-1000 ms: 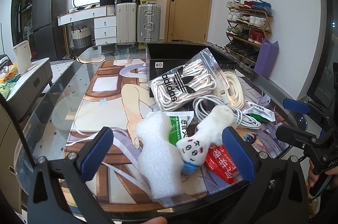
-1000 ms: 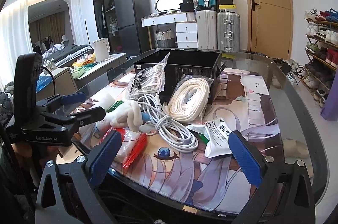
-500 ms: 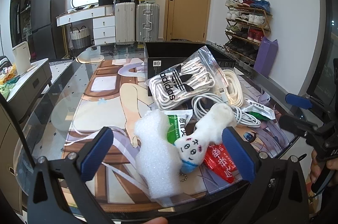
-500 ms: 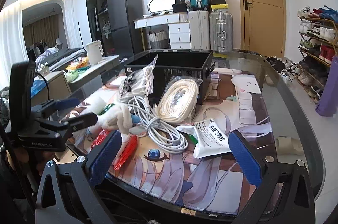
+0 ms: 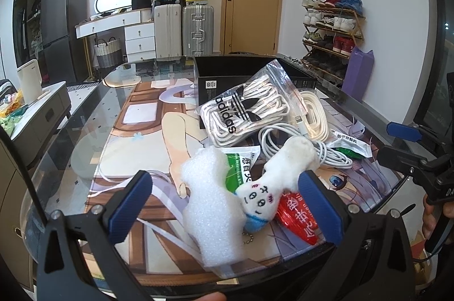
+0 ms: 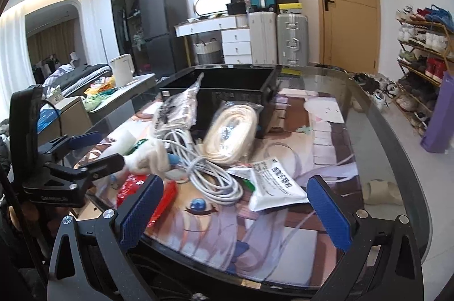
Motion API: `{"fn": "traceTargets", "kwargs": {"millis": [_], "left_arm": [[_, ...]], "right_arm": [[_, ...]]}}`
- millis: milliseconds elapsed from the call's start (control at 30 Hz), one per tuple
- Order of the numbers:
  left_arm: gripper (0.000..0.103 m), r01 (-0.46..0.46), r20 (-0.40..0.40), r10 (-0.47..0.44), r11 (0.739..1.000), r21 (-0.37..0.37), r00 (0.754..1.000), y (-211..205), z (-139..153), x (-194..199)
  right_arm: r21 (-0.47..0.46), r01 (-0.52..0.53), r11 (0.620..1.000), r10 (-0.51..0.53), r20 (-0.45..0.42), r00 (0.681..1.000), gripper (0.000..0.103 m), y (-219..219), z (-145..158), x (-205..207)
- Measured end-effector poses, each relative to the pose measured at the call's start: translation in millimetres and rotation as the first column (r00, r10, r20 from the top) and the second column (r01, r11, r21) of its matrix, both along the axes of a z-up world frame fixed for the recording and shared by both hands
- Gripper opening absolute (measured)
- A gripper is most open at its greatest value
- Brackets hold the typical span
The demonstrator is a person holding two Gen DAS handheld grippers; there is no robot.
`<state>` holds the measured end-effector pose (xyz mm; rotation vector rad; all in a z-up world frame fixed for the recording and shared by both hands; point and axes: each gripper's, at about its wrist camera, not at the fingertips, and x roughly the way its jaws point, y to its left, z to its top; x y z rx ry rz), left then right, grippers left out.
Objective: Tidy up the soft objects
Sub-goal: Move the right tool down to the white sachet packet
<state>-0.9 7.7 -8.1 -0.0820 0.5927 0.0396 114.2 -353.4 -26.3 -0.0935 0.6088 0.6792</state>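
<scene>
A white plush toy with a drawn face and a white foam block lie at the near edge of the table, between the open fingers of my left gripper. The plush also shows in the right wrist view, by the left gripper's fingers. A black box stands behind the pile. A bag of white Adidas laces, a second lace bag and a white cable coil lie before it. My right gripper is open and empty over the near edge.
A red packet, a green-printed packet and a white sachet lie among the pile. The glass table carries a printed mat. Suitcases, drawers and a shoe rack stand behind.
My left gripper has edged closer to the plush and foam. My right gripper has pulled back and drifted, so the pile sits further away in its view.
</scene>
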Motion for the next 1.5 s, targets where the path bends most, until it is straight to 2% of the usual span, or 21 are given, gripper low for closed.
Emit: {"fn": "traceTargets", "kwargs": {"millis": [233,500,967,1333,1433,1500], "left_arm": [[0.103,-0.026,-0.014,0.026,1.0,-0.008,1.0,8,-2,3],[0.103,-0.049,-0.039,0.048,0.999,-0.019,0.998,13,-6,7],[0.103,-0.04,-0.048,0.039,0.999,-0.017,0.998,9,-8,10],[0.103,-0.033,-0.05,0.033,0.999,-0.012,0.998,7,-12,10],[0.103,-0.033,-0.051,0.033,0.999,-0.012,0.998,7,-12,9],[0.103,-0.033,-0.051,0.032,0.999,-0.012,0.998,7,-12,9]], "right_arm": [[-0.064,0.07,0.996,-0.072,-0.041,0.997,0.103,-8,-9,19],[-0.155,0.129,0.979,-0.153,-0.156,0.976,0.103,-10,-32,59],[-0.246,0.087,0.966,-0.129,-0.162,0.978,0.099,9,-44,81],[-0.235,0.082,0.968,-0.124,-0.166,0.978,0.098,9,-44,82],[-0.226,0.068,0.972,-0.105,-0.152,0.983,0.091,10,-44,81],[-0.221,0.055,0.974,-0.088,-0.144,0.986,0.079,11,-43,80]]}}
